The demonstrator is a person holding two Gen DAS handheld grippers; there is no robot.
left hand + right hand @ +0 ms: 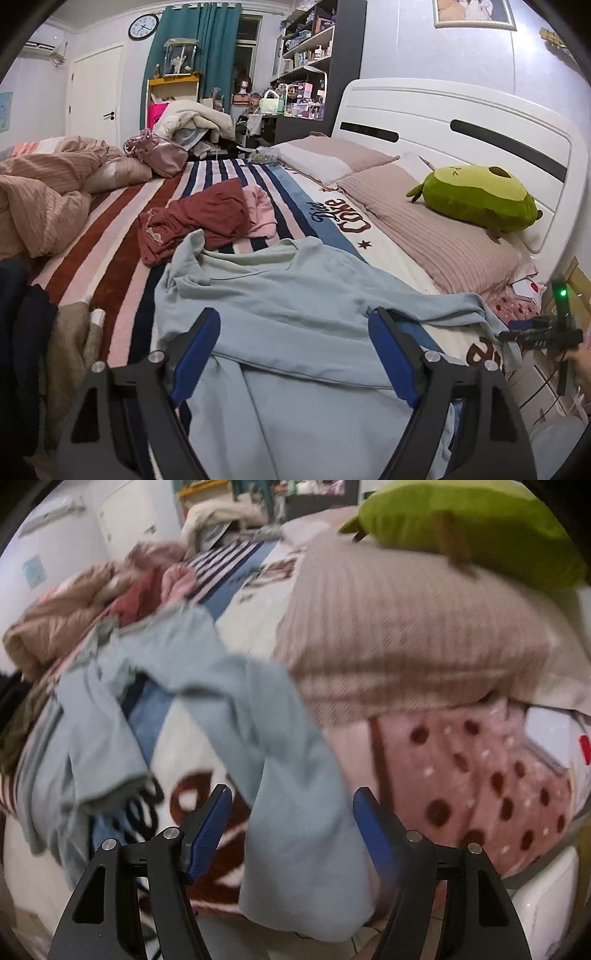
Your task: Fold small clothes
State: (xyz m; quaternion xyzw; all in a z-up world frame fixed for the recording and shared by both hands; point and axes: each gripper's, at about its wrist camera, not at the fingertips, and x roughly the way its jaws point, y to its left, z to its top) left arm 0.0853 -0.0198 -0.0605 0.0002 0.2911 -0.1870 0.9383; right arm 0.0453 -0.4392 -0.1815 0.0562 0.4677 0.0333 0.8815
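A light blue long-sleeved top [295,306] lies spread and creased on the striped bed blanket [122,236]. My left gripper [295,343] is open just above the top's lower part, one finger on each side of a fold. My right gripper [291,823] is open, with the top's sleeve [295,834] hanging over the bed edge between its fingers. The right gripper also shows at the right edge of the left wrist view [539,332]. A dark red garment [192,221] and a pink one [262,210] lie crumpled beyond the top.
Pink ribbed pillows [424,225] and a green avocado plush [476,195] lie by the white headboard [443,122]. A bunched tan duvet [40,195] and a pink bag [159,151] sit at the left. A polka-dot sheet [480,782] hangs at the bed edge.
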